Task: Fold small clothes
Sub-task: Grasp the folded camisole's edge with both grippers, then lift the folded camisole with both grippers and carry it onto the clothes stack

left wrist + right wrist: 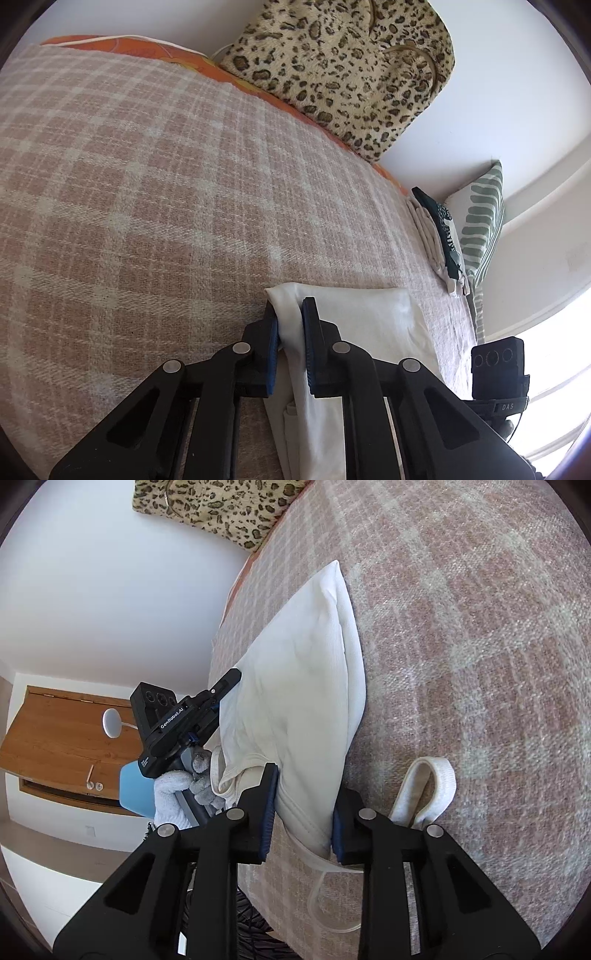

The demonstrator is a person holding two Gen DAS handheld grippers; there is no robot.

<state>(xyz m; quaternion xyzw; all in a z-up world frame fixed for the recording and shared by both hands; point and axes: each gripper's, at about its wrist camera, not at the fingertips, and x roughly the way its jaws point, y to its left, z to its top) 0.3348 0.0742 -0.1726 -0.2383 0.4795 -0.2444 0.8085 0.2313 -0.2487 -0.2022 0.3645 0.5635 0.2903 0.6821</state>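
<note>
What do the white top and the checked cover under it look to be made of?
White top: likely soft cotton-type knit, matte; faint fine ribbing shows, and it drapes limply where both tongs pinch it. Checked cover: coarse woven cloth, perhaps wool or a blend; visible weave with a slightly fuzzy, dull surface.

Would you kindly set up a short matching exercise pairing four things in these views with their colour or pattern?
1. garment
2. blanket
3. cushion by the wall
4. pillow at the far end

a. leopard print
b. plain white
c. green leaf print
d. pink and cream check

Pairs: 1-b, 2-d, 3-a, 4-c
</note>
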